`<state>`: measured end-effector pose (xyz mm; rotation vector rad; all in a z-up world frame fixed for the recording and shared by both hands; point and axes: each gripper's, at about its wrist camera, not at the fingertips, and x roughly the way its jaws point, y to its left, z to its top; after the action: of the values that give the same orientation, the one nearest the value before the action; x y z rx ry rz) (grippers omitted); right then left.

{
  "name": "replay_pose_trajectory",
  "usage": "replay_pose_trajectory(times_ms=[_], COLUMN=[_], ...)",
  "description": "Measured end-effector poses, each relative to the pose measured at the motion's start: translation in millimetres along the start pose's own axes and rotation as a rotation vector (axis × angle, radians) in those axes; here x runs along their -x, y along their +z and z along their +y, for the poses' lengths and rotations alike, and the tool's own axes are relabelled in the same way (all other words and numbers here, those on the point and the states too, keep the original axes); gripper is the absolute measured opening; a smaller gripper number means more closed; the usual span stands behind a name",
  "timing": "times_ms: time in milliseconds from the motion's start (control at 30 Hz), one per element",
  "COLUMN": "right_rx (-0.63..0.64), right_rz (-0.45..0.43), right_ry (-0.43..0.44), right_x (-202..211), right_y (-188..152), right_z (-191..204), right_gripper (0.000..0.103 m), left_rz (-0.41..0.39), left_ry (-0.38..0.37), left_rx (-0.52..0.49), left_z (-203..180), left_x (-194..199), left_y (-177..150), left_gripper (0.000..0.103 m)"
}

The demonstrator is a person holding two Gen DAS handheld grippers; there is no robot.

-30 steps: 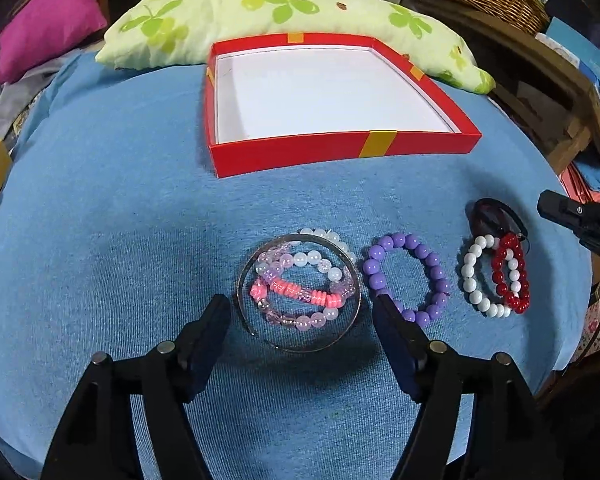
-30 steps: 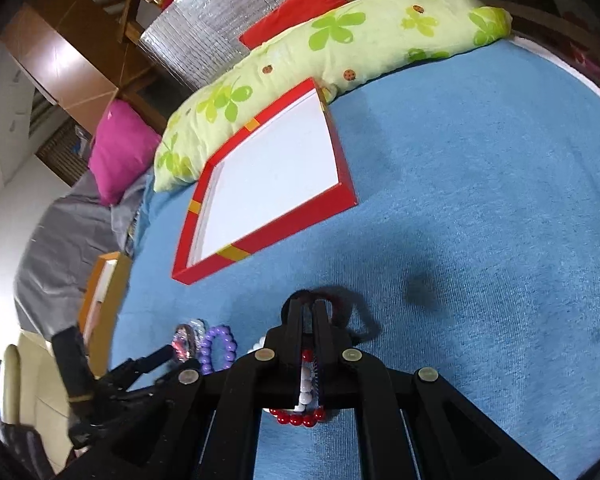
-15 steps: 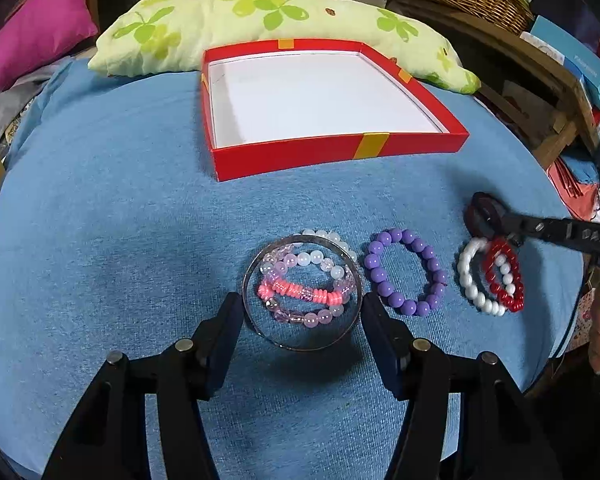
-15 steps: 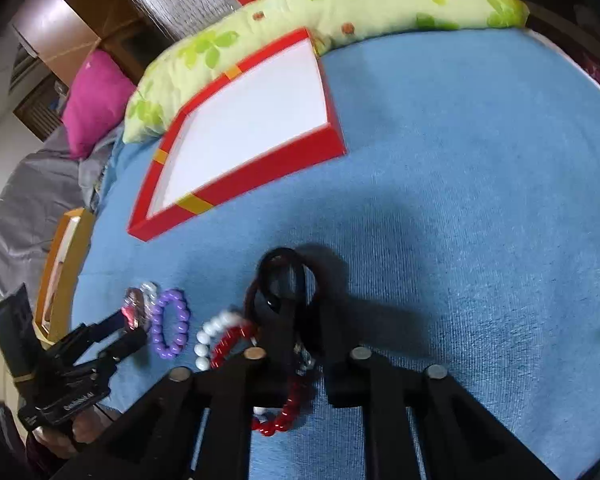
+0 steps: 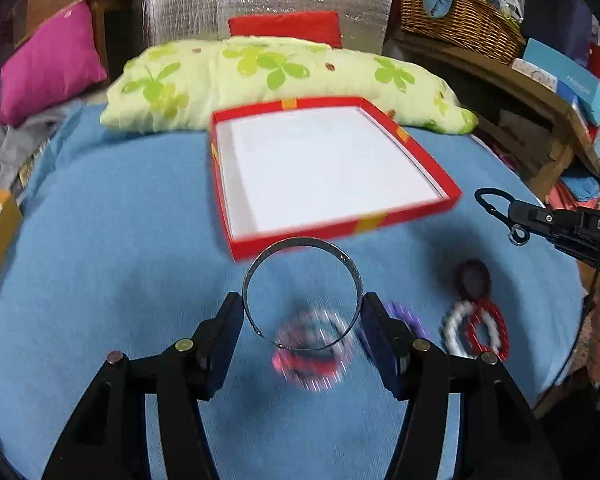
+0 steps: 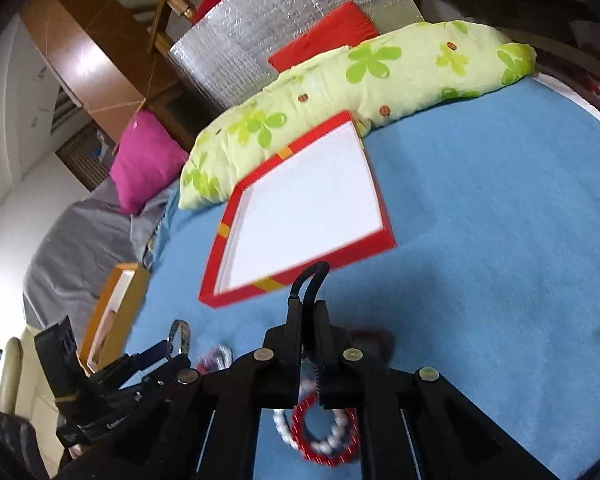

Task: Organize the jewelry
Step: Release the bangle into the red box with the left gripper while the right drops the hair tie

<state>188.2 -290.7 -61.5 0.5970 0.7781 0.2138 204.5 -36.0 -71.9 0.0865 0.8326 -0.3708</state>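
Observation:
My left gripper (image 5: pixel 302 304) is shut on the silver bangle (image 5: pixel 300 248) and holds it above the blue cloth, in front of the red box (image 5: pixel 420 208) with a white floor. Blurred pink and clear bead bracelets (image 5: pixel 312 356) and a purple one (image 5: pixel 410 318) lie below. My right gripper (image 6: pixel 310 306) is shut on a black cord bracelet (image 6: pixel 314 276), lifted near the red box (image 6: pixel 380 248). It shows at the right of the left wrist view (image 5: pixel 494 202). White and red bead bracelets (image 6: pixel 328 436) and a dark ring (image 5: pixel 472 280) lie on the cloth.
A green floral pillow (image 5: pixel 260 76) lies behind the box. A magenta cushion (image 5: pixel 48 64) is at the far left, an orange box (image 6: pixel 112 308) at the left edge, a wicker basket (image 5: pixel 460 16) and shelves at the right. The blue cloth (image 6: pixel 500 220) drops off at the right edge.
My left gripper closed on the silver bangle and lifted it off the bead bracelets. My right gripper closed on the black cord bracelet and raised it toward the box.

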Motion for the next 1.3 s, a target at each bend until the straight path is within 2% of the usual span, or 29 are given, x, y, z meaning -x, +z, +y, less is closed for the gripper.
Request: replay_pose_trajectory(times_ms=[133, 300, 433, 567, 700, 900, 1067, 1167, 1300], right_rx=[-0.005, -0.008, -0.002, -0.007, -0.027, -0.008, -0.01, -0.009, -0.014], right_rz=[-0.042, -0.085, -0.036, 0.068, 0.158, 0.263, 0.299, 0.244, 0.162], right_ry=[0.0, -0.009, -0.034, -0.082, -0.15, -0.147, -0.122, -0.135, -0.076], right_x=[-17.3, -46.6, -85.3, -122.9, -138.8, -134.2, -128.6, -114.2, -83.3], right_y=[21.9, 49.2, 61.8, 64.2, 63.0, 52.1, 46.7, 52.5, 58.0], right_z=[9.4, 16.5, 19.0, 11.0, -4.9, -3.4, -2.6, -8.2, -13.8], right_gripper=[0.006, 0.006, 0.006, 0.006, 0.006, 0.008, 0.008, 0.01, 0.012], left_rz=[-0.031, 0.001, 0.034, 0.065, 0.082, 0.101, 0.097, 0.096, 0.072], left_ry=[0.033, 0.069, 0.099, 0.099, 0.095, 0.119, 0.105, 0.095, 0.092], left_rx=[0.033, 0.056, 0.044, 0.025, -0.005, -0.015, -0.013, -0.009, -0.021], left_z=[9.9, 18.7, 15.4, 13.5, 11.7, 11.2, 12.5, 15.0, 22.3], left_x=[-19.1, -53.3, -75.0, -83.5, -84.3, -81.2, -73.2, -67.2, -47.6], left_y=[33.5, 53.3, 58.3, 57.0, 56.3, 54.9, 52.9, 53.6, 51.3], left_gripper=[0.062, 0.062, 0.062, 0.063, 0.063, 0.063, 0.063, 0.063, 0.063])
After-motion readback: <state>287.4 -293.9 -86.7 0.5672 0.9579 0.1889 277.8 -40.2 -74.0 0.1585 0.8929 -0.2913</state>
